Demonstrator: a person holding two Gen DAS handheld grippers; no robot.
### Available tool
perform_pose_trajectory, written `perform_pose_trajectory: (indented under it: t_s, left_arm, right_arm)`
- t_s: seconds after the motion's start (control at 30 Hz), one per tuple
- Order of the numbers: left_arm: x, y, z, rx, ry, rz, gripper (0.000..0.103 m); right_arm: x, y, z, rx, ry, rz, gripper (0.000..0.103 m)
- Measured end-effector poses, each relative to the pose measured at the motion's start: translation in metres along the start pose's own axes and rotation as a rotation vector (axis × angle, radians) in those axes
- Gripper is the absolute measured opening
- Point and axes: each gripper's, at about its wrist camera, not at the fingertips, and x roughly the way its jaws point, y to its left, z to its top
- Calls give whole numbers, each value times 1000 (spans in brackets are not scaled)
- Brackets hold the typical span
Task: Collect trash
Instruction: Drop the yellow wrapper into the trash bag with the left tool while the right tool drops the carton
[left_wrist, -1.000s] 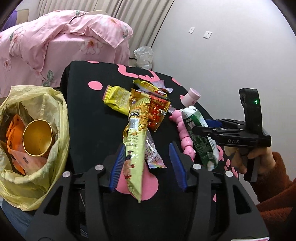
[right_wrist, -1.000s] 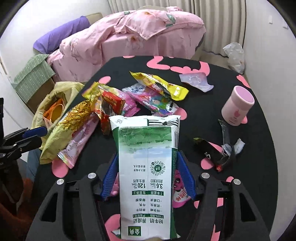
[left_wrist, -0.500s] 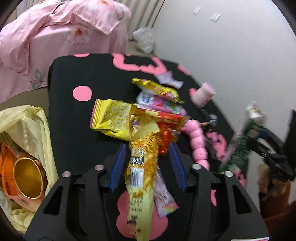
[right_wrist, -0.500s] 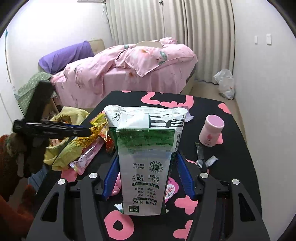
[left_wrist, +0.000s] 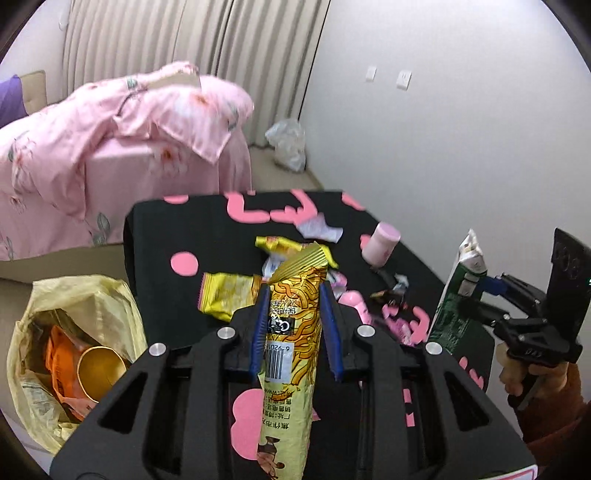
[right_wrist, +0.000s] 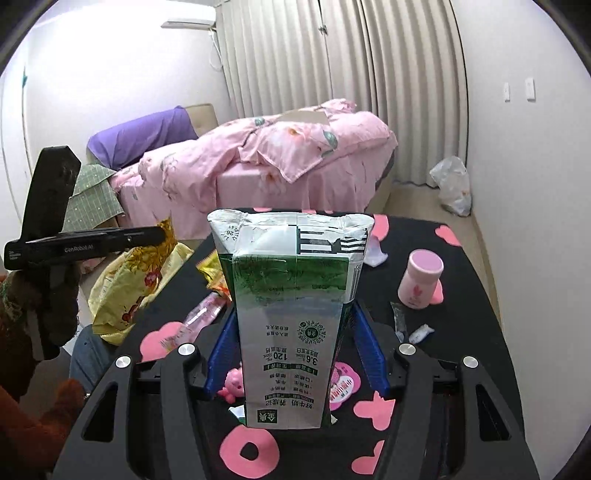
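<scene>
My left gripper (left_wrist: 294, 295) is closing, its blue pads pressing on a long yellow noodle-snack wrapper (left_wrist: 291, 354) that hangs lifted above the black table (left_wrist: 155, 236). In the right wrist view the left gripper (right_wrist: 157, 235) is at the left, level, held by a hand. My right gripper (right_wrist: 291, 332) is shut on a crumpled green-and-white milk carton (right_wrist: 291, 295), held upright above the table. The left wrist view shows the carton (left_wrist: 456, 295) at the right. A yellow trash bag (left_wrist: 74, 306) hangs open at the table's left side, with a gold cup (left_wrist: 98, 373) inside.
More wrappers lie mid-table, among them a yellow one (left_wrist: 229, 295). A pink bottle (right_wrist: 421, 275) stands at the right, with small torn sachets (right_wrist: 399, 321) near it. A pink toy (left_wrist: 354, 301) lies by the wrappers. A pink bed (right_wrist: 295, 158) stands behind the table.
My left gripper's jaws narrowed onto the yellow wrapper and lifted it off the table. My right gripper rose with the milk carton. Both views tilted up toward the room.
</scene>
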Motion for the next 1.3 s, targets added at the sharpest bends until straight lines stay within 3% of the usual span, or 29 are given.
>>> perform_pose_trajectory:
  t_s: [0.2, 0.57, 0.77, 0.9, 1.0, 1.1, 1.2, 1.3]
  left_arm:
    - [-27, 12, 0, -37, -84, 7, 26]
    - [-74, 103, -7, -212, -229, 171, 26]
    - [-98, 158, -20, -283, -409, 229, 26]
    - [-86, 209, -39, -380, -509, 235, 26]
    - [-56, 242, -56, -448, -490, 295, 26]
    - [-32, 266, -76, -512, -411, 330, 26]
    - [-32, 274, -92, -582, -377, 303, 26]
    - [-44, 266, -103, -550, -348, 369, 26]
  right_arm:
    - [-10, 18, 18, -50, -60, 23, 56]
    - [15, 78, 70, -170, -113, 135, 56]
    - [56, 115, 92, -237, -98, 217, 56]
    - [96, 141, 105, -265, -74, 275, 56]
    - [132, 160, 113, -253, -54, 331, 56]
    - [166, 178, 120, -211, -25, 396, 56]
    - [194, 199, 123, -195, -7, 464, 56]
    - [222, 224, 118, -192, 32, 536, 56]
